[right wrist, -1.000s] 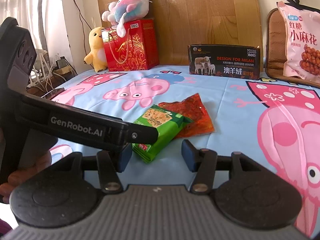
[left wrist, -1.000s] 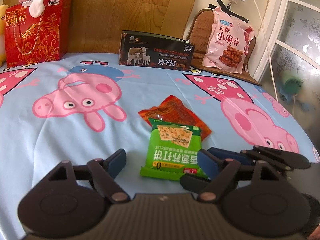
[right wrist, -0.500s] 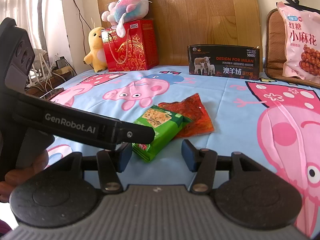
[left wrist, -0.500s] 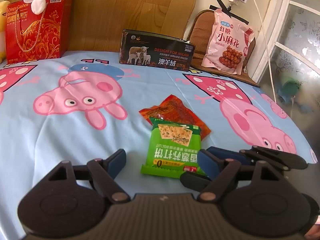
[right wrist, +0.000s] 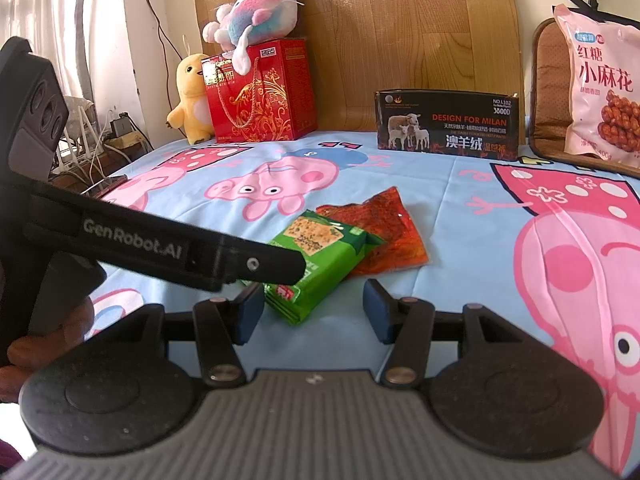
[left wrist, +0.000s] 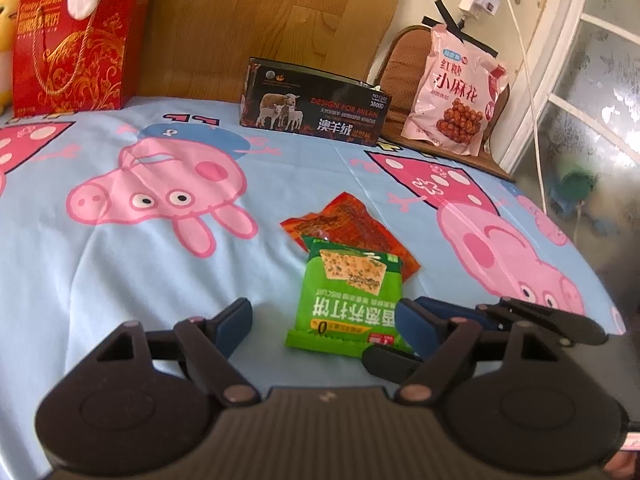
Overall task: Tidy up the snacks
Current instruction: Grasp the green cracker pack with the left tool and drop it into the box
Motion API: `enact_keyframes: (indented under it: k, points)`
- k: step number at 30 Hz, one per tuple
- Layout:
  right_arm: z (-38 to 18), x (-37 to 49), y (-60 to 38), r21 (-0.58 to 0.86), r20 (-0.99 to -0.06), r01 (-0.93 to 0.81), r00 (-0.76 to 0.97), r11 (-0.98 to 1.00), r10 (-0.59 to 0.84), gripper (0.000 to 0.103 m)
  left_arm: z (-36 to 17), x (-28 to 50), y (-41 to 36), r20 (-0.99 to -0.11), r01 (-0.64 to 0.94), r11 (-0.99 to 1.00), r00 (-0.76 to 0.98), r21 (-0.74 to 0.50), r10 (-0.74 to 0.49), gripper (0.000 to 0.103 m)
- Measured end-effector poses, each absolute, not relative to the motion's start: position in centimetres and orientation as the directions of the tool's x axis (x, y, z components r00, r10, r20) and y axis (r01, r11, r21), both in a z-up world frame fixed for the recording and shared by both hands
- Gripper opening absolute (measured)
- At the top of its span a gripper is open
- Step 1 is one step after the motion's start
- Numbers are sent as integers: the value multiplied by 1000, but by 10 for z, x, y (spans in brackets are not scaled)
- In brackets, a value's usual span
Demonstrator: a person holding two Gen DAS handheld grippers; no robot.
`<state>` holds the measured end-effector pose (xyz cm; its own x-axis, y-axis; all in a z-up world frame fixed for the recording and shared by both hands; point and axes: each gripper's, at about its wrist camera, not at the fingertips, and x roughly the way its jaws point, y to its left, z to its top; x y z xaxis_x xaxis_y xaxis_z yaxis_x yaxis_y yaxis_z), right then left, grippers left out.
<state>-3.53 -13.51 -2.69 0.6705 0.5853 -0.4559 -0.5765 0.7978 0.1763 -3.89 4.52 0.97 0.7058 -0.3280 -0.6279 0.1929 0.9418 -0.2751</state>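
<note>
- Blue cartoon-pig bedsheet covers the surface under both our grippers, with a wooden headboard behind it.
- We see the green biscuit packet lying flat on the sheet, just ahead of our left gripper and toward its right jaw, whose pad looks very near the packet's edge; whether it touches we cannot tell.
- Our left jaws stand wide and hold nothing.
- From the right wrist, the same packet lies ahead of our right gripper, nearer its left jaw; those jaws stand partly apart, with nothing pressed between them.
- A red-orange snack pouch lies just beyond the green packet, partly under its far end.
- Further ahead of the jaws, a black box printed with sheep stands at the headboard, with a pink bag of fried twists to its right.
- To the far left stand a red gift box, a pastel plush toy on top of it and a yellow plush beside it.
</note>
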Motion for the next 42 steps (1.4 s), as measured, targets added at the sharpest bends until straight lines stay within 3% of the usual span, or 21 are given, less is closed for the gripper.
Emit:
enact_keyframes:
  k: [5, 8, 9, 13, 20, 26, 30, 34, 37, 42]
  points:
    - [-26, -37, -132, 154, -461, -571, 680, 806, 570, 58, 12, -36, 54, -629, 186, 929, 692, -320, -354, 75]
    - [-25, -37, -125, 117, -475, -580, 680, 806, 559, 58, 11, -32, 49, -631, 226, 910, 662, -346, -404, 58]
    - [-26, -35, -123, 108, -483, -588, 674, 801, 560, 58, 11, -31, 44, -634, 245, 903, 647, -354, -424, 46]
    - [-24, -34, -116, 58, -497, -603, 674, 796, 547, 50, 14, -32, 37, -639, 262, 900, 636, -347, -432, 40]
    - [4, -23, -132, 86, -424, -608, 695, 789, 581, 48, 59, -16, 34, -572, 307, 895, 690, -323, -443, 40]
    - [40, 46, -137, 45, -323, -588, 756, 808, 569, 48, 104, 76, 21, -511, 323, 905, 749, -276, -423, 40]
    - [61, 127, -139, 73, -303, -555, 779, 828, 549, 48, 124, 159, 10, -498, 296, 919, 774, -260, -391, 43]
    - [63, 200, -135, 72, -310, -522, 798, 850, 516, 50, 113, 239, 8, -525, 261, 932, 772, -252, -358, 56]
    - [50, 239, -134, 45, -354, -435, 835, 899, 421, 52, 93, 262, 17, -567, 179, 943, 762, -280, -313, 53]
    - [32, 220, -175, 228, -321, -400, 830, 888, 457, 51, 83, 218, 46, -510, 161, 949, 812, -271, -283, 53]
